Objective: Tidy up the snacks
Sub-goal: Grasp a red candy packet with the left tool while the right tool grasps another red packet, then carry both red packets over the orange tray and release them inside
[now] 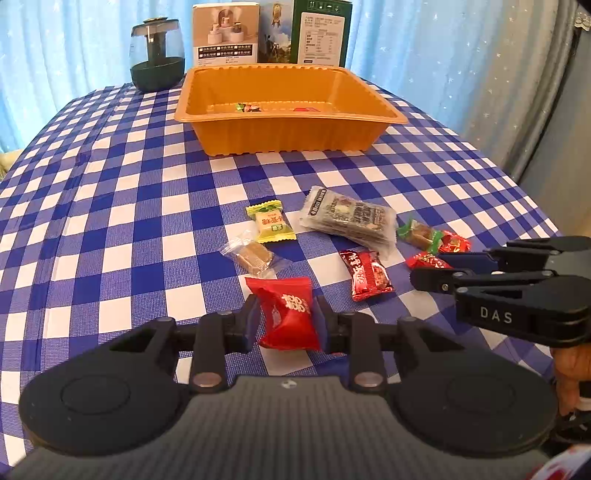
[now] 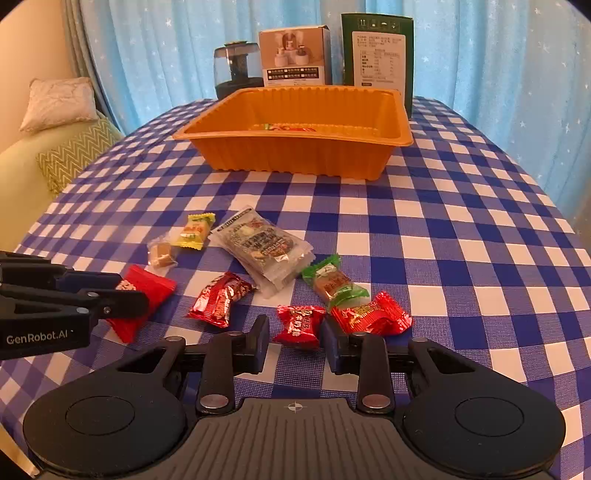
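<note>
Nearest first, then outward to the far table edge:

- left gripper [image 1: 286, 319]: jaws close against both sides of a big red packet [image 1: 286, 314], which sits between the pads; whether the packet is lifted off the cloth cannot be told.
- right gripper [image 2: 295, 338]: jaws apart, straddling a small red candy [image 2: 299, 325] that lies on the cloth; pads near it, not clearly touching.
- second red candy [image 2: 371, 317]: just beside the right gripper's right finger, on the cloth.
- dark red foil packet [image 2: 221, 301]: lying between the two grippers, on the cloth.
- green-ended candy [image 2: 334, 284]: just behind the two small red candies.
- clear-wrapped brown candy [image 1: 253, 254]: just beyond the big red packet.
- yellow packet [image 1: 271, 221]: touching or nearly touching the brown candy's far side.
- stack of clear flat packets [image 1: 349, 218] with dark print: middle of the loose group, right of the yellow packet.
- checked tablecloth [image 1: 110, 221]: blue and white, under everything.
- orange tray [image 1: 288, 136]: well beyond the loose snacks, upright, with a few wrapped sweets on its floor.
- dark glass jar [image 1: 157, 55]: behind the tray's left corner.
- white box [image 1: 225, 35] and green box [image 1: 319, 33]: standing upright behind the tray.
- blue curtain [image 2: 498, 74]: farthest back.
</note>
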Demonstrator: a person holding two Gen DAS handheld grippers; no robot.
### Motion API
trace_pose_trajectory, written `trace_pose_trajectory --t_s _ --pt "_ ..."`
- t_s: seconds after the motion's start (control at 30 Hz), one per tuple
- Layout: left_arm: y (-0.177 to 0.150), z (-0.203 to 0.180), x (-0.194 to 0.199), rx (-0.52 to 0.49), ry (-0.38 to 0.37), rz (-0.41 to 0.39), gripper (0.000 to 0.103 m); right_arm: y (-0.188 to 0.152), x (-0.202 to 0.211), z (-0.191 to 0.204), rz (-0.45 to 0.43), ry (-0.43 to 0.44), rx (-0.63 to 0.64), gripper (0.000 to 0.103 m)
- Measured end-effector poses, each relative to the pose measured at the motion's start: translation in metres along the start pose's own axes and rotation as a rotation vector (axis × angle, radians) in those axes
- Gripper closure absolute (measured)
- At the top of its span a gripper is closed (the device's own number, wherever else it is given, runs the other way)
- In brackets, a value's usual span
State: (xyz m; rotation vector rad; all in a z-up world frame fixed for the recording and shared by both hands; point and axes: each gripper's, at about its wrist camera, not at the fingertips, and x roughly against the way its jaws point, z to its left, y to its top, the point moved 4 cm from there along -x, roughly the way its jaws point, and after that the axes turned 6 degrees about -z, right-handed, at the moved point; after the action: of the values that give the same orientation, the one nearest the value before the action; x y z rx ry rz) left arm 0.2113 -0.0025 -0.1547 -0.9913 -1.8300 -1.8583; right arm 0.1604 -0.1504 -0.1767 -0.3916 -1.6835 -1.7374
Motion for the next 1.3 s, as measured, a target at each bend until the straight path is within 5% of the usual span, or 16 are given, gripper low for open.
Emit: trace_pose_trajectory --t_s 0.23,0.7,1.3 --pt "-0.001 -0.003 -0.008 -0.010 0.016 0.022 0.077 0.001 -0.001 0.005 0.004 -0.021 0.013 0.083" --pt "0.011 -0.008 0.004 -0.006 0.014 -0.022 0.080 0.013 0.016 0.010 -0.060 -0.015 0.014 0.084" --pt "0.122 -0.001 -0.009 -0.003 0.024 -0.189 0.080 0.119 0.011 -0.005 -0.251 -0.013 -0.015 0.084"
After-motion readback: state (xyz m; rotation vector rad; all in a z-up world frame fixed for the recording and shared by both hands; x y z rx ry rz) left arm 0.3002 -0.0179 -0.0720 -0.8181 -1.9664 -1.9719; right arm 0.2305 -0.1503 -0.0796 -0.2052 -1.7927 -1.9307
